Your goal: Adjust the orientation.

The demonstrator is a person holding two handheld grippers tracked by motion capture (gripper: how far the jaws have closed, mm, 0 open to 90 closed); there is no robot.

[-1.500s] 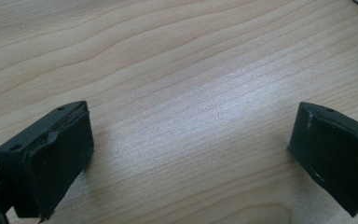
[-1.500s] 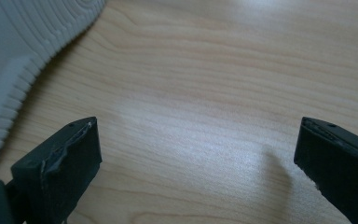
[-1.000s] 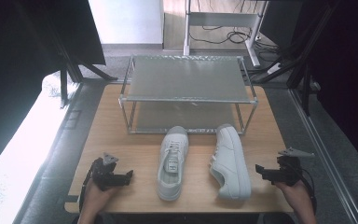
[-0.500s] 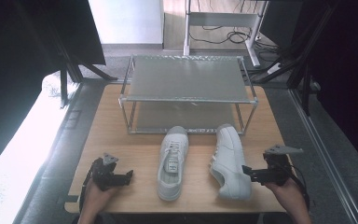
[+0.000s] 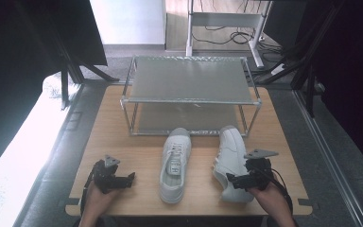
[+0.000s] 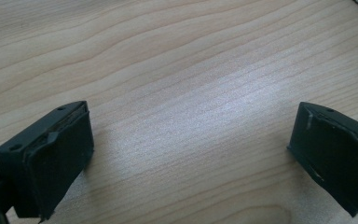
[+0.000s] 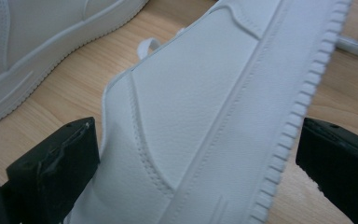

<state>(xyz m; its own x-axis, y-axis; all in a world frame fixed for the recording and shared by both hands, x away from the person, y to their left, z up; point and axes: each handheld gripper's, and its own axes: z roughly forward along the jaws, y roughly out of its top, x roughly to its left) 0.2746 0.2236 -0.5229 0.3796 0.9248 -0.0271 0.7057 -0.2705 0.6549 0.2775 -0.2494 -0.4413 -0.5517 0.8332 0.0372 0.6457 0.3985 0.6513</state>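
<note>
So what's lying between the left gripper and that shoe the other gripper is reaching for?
In the high view, the other white shoe lies between the left gripper and the right-hand shoe.

Overhead faces forward; claw cameras close.

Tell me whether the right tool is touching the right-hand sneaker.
Cannot tell. In the right gripper view the right tool stands open astride the sneaker's heel; the jaws look very near its sides, but neither contact nor gap shows plainly.
</note>
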